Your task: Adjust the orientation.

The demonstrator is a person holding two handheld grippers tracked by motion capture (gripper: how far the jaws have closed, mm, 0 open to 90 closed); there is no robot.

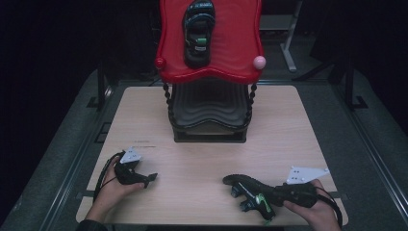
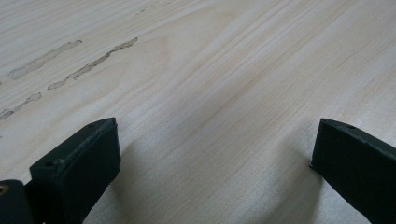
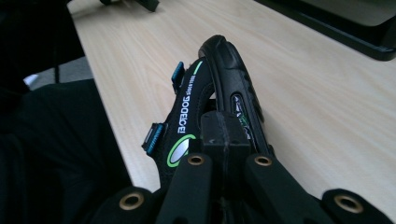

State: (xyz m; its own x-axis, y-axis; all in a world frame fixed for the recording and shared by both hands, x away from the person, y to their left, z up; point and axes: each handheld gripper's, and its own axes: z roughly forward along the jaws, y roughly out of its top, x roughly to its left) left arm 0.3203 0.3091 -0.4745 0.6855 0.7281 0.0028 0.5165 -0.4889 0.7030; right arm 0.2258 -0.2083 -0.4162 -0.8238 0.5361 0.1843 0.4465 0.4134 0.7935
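Observation:
A black sandal (image 1: 246,188) with green and blue trim lies on its side near the table's front right edge. My right gripper (image 1: 270,193) is shut on it, the jaws pinching the sandal's heel end. In the right gripper view the sandal (image 3: 224,70) stretches away from my right gripper (image 3: 225,128), sole to the right. A second, matching black sandal (image 1: 198,31) rests on the red top shelf (image 1: 233,48) of a rack at the back. At the front left my left gripper (image 1: 150,178) lies low over the wood. In its own view the left gripper (image 2: 217,137) stands wide open over bare wood.
The rack has a black wavy lower shelf (image 1: 209,108) and beaded side posts, and it stands at the back middle of the wooden table (image 1: 284,139). The person's dark sleeve (image 3: 51,154) is close on the left of the held sandal. Dark floor surrounds the table.

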